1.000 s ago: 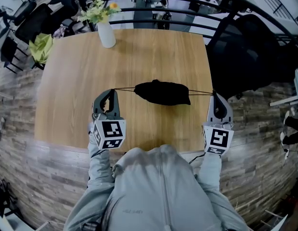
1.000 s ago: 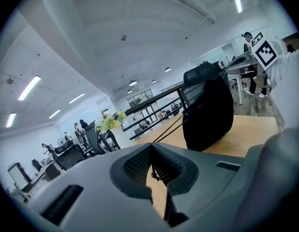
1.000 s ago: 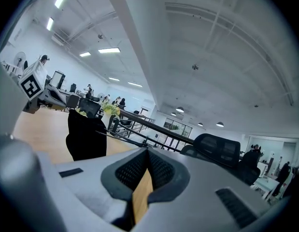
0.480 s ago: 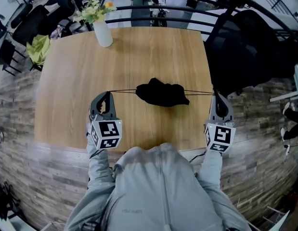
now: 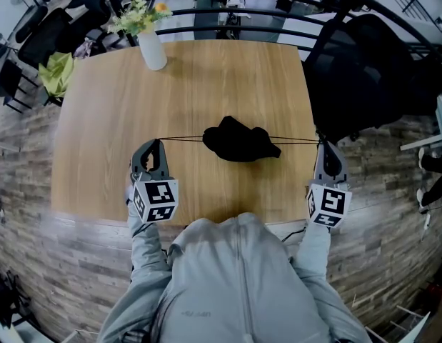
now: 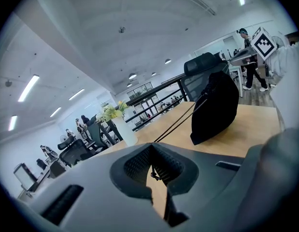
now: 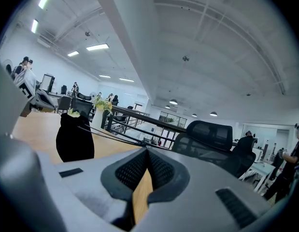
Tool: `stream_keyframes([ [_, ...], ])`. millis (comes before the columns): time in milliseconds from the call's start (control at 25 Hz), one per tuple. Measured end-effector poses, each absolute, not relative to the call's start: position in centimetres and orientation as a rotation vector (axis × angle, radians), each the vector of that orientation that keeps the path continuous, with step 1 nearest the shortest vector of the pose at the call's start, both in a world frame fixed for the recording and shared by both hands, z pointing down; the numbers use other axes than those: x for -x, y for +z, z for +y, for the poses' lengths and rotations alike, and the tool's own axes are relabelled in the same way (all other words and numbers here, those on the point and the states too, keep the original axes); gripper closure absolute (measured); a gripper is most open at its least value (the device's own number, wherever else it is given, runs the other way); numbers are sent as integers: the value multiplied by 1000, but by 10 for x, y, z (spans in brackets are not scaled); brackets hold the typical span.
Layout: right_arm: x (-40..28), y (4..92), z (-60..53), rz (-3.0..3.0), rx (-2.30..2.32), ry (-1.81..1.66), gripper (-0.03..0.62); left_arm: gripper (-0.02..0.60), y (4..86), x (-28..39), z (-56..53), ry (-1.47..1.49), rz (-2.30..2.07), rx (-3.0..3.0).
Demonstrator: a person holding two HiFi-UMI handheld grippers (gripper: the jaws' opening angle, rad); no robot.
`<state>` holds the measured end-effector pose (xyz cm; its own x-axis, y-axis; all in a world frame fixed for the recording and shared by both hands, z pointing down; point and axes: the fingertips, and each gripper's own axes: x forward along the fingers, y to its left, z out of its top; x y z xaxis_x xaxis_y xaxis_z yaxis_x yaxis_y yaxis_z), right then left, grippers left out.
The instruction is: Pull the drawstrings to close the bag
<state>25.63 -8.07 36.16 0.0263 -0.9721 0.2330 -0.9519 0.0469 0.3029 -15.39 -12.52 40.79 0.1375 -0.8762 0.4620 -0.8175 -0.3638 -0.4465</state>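
Wooden desk (image 5: 206,84) fills the middle of the head view, with patterned floor (image 5: 35,191) around it and a dark railing (image 5: 228,11) past the far edge. A person in a grey hoodie (image 5: 235,277) is at the near edge, one tool in each hand. A black office chair (image 5: 363,70) is off the desk's far-right corner.

The black bag (image 5: 240,141) lies on the desk, nearer the person than the centre and roughly midway between the two tools. It is bunched, with a lumpy outline. From the left gripper view the bag (image 6: 214,108) shows as a dark upright lump on the wood.

Left tongs (image 5: 160,143) are low over the desk, left of the bag. They are pressed together, pinching the drawstrings (image 5: 181,138): two thin cords run from the bag straight into the tips. Right tongs (image 5: 320,143) are at the desk's right edge, likewise pressed together on the cords from the bag's other side. Both sets of cords are taut and form nearly one straight line across.

A white vase (image 5: 152,48) with flowers stands at the far-left corner, well apart from the bag.
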Motion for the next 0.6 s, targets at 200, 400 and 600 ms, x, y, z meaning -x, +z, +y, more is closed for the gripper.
stream_keyframes([
  [200,-260,364,-81,-1942,-1947,-74,572,555,413,159,-127,-1049,1724,2299],
  [400,-264,364,-77,-1931,-1963,-61,572,555,415,163,-126,-1059,1724,2294],
  [600,-269,367,-73,-1926,-1982,-43,572,555,416,165,-125,-1075,1725,2282],
])
